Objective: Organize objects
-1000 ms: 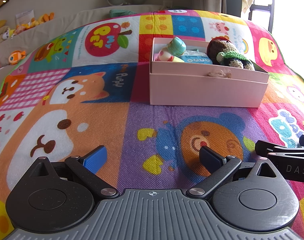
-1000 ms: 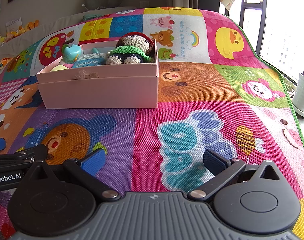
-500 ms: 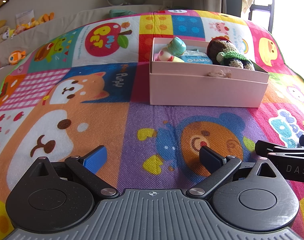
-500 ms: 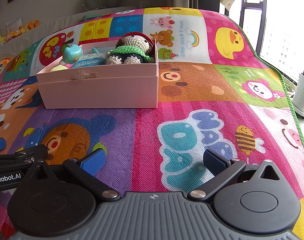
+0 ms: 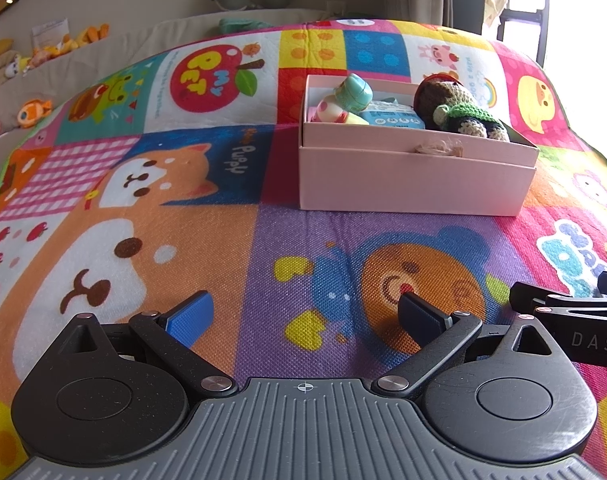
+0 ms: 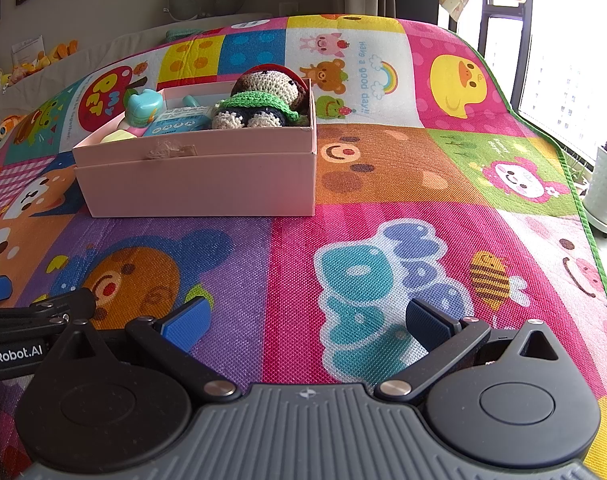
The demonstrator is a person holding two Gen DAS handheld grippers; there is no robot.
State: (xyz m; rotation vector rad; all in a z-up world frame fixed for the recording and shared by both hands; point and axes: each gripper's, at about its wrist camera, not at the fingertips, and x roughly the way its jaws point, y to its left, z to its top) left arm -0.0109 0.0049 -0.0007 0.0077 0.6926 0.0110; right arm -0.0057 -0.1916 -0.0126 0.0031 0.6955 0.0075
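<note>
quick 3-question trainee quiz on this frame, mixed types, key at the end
1. True or false: the crochet doll lies inside the pink box.
2. What does the left gripper hold? A) doll B) nothing C) box
3. Fill in: the box stands on a colourful play ___.

Key: 1 true. 2 B; its fingers are spread, as are those of the right gripper. 3 mat.

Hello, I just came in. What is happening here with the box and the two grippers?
Toys are being tidied into the pink box on the play mat. A crocheted doll, a teal toy and a blue packet lie inside it. The left gripper and right gripper both hover low over the mat, open and holding nothing. No loose toy shows on the mat.
</note>
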